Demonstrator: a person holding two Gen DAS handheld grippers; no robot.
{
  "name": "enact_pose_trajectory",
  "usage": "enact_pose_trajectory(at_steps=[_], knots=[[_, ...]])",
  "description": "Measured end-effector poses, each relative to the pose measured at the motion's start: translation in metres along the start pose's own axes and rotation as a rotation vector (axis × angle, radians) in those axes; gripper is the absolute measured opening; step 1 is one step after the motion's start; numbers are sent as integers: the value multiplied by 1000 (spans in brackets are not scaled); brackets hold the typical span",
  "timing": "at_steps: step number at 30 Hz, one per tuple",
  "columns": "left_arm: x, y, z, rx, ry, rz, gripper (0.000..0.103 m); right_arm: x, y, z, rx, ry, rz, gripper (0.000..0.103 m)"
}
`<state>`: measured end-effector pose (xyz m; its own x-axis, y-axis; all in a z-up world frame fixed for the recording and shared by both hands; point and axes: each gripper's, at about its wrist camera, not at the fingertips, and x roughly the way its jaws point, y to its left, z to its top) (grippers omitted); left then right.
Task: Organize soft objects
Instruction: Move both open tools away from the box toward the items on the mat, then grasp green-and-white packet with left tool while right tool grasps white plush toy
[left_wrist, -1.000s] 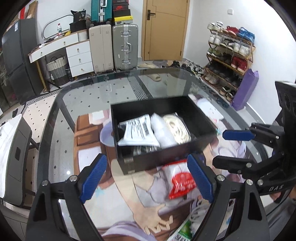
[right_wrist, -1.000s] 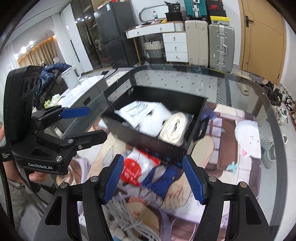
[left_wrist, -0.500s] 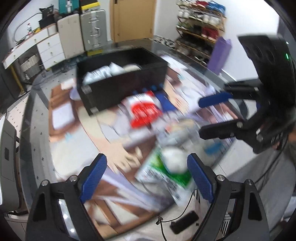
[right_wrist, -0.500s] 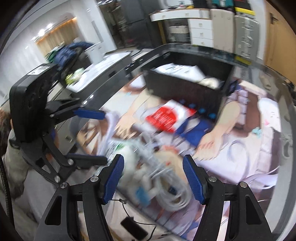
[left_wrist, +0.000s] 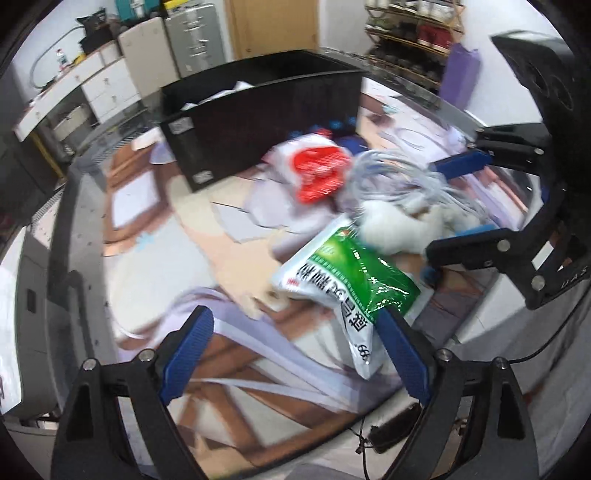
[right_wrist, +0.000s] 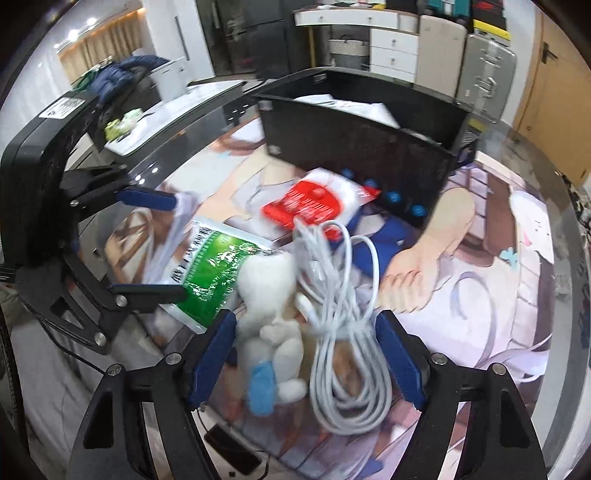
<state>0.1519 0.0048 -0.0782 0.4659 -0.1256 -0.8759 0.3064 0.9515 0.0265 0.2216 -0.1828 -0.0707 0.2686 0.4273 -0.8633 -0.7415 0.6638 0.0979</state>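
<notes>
Items awaiting sorting, lying loose on the tabletop (right_wrist: 517, 295) in front of the black bin (left_wrist: 266, 122): a white plush toy (right_wrist: 273, 314), a coiled white cable (right_wrist: 343, 332), a green-and-white packet (right_wrist: 210, 273), and a red-and-white packet (right_wrist: 314, 206) nearest the bin wall. Right hand-held gripper (right_wrist: 306, 354): fingers spread wide, holding nothing, straddling both the plush toy and the cable coil. Left hand-held gripper (left_wrist: 295, 354): also spread and empty, with the green-and-white packet (left_wrist: 343, 273) near its right finger. Risks, as judged: closing the right hand-held gripper here would likely catch toy and cable together, or snag a loose loop so the coil trails and drags the neighbouring packets; the glossy packets may slip from a shallow pinch; the two tools work close together over one small pile and could collide. View differences: the right wrist view shows the toy's blue foot and the cable loops lying against each other, partly hidden in the left view. The left wrist view shows the green packet's lower end pointing toward the tabletop edge, and the right hand-held gripper from the side. Both views are motion-blurred.
</notes>
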Motion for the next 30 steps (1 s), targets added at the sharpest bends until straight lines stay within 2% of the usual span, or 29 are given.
enact_pose_trajectory(at_steps=[4, 7, 13, 19, 21, 22, 23, 26, 30], knots=[[3, 21, 3, -72, 4, 29, 92, -3, -15, 5, 51, -14, -38, 80], [1, 28, 2, -102, -4, 11, 89, -13, -18, 8, 59, -33, -39, 80], [-15, 7, 13, -98, -79, -57, 90, -53, -9, 18, 47, -145, 15, 80], [14, -10, 32, -96, -23, -20, 89, -46, 4, 15, 16, -125, 8, 80], [24, -10, 33, -99, 10, -6, 84, -44, 4, 13, 16, -110, 18, 77], [23, -10, 31, -95, 0, -3, 82, -43, 5, 10, 10, -104, 22, 71], [23, -10, 31, -92, 1, -6, 75, -42, 7, 10, 1, -98, 25, 68], [16, -10, 27, -72, -7, -18, 46, -40, 13, 8, -19, -88, 41, 61], [9, -2, 22, -74, -6, -38, 37, -30, 23, 7, -57, -53, 26, 57]])
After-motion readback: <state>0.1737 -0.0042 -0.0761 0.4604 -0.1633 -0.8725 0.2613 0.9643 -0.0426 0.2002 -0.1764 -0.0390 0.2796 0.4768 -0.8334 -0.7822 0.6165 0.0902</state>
